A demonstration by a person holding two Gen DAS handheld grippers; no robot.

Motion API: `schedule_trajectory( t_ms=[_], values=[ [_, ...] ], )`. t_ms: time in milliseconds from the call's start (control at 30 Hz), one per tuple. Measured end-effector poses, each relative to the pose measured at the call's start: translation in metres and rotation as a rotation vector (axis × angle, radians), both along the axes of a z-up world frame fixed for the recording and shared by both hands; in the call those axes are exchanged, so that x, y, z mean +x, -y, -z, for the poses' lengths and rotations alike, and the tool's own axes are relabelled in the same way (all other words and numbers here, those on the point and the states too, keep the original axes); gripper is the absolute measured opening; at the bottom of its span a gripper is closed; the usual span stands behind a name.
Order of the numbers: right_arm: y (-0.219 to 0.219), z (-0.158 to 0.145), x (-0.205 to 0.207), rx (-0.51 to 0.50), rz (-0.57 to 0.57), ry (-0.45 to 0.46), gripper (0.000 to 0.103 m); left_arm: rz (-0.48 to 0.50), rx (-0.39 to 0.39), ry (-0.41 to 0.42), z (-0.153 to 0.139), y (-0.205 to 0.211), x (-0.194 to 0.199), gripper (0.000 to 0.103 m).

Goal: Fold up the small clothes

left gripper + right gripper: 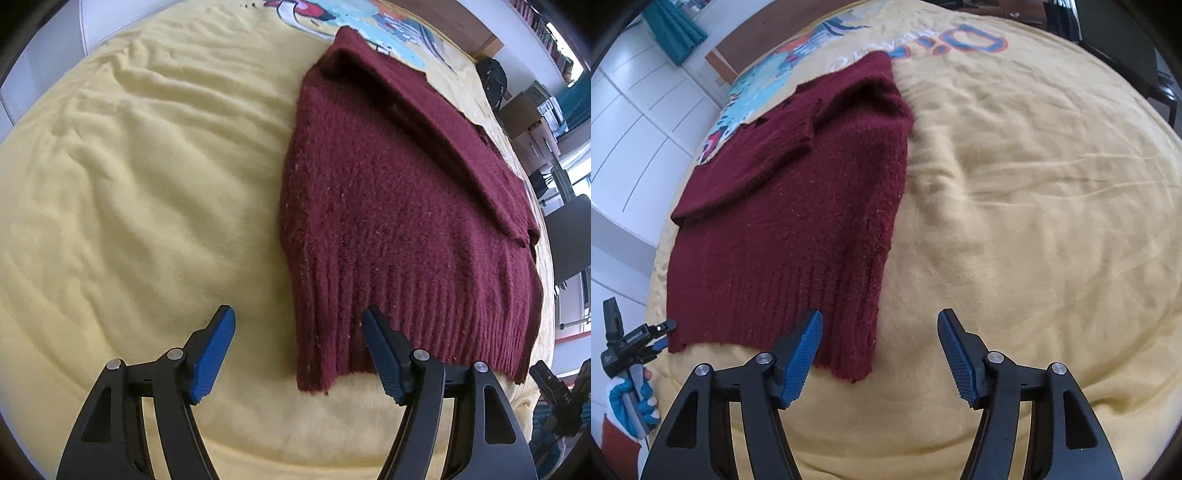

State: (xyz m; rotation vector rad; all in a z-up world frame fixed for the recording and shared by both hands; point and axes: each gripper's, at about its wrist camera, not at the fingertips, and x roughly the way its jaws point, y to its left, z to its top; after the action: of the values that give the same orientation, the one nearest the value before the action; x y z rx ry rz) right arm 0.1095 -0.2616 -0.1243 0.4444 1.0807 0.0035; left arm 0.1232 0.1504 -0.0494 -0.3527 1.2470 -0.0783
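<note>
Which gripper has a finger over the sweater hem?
Both: the left gripper by its right finger, the right gripper by its left finger, over the sweater hem.

Folded sweater lies on the blanket.

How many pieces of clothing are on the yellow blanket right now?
1. A dark red sweater, partly folded, lies on the yellow blanket ahead of both open grippers. Nothing else shows, though something could lie outside the views.
</note>
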Motion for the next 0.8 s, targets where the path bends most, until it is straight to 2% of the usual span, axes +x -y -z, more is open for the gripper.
schedule_trajectory(
  t_ms=[67, 133, 333, 567, 800],
  values=[
    [0.000, 0.006, 0.005, 0.009, 0.000, -0.014, 0.067, -0.001, -0.003, -0.006, 0.005, 0.000, 0.003, 0.067],
    [0.001, 0.010, 0.010, 0.015, 0.000, -0.024, 0.068, 0.000, -0.009, -0.007, 0.007, -0.001, 0.005, 0.072],
    [0.004, 0.020, 0.023, 0.056, 0.005, -0.030, 0.070, 0.010, -0.025, -0.002, 0.011, 0.000, 0.012, 0.080],
    [0.008, 0.023, 0.027, 0.097, -0.015, -0.020, 0.071, 0.020, -0.053, 0.001, 0.013, 0.006, 0.018, 0.081],
    [-0.006, 0.024, 0.030, 0.145, -0.074, -0.008, 0.072, 0.028, -0.140, 0.007, 0.015, 0.011, 0.023, 0.080]
  ],
)
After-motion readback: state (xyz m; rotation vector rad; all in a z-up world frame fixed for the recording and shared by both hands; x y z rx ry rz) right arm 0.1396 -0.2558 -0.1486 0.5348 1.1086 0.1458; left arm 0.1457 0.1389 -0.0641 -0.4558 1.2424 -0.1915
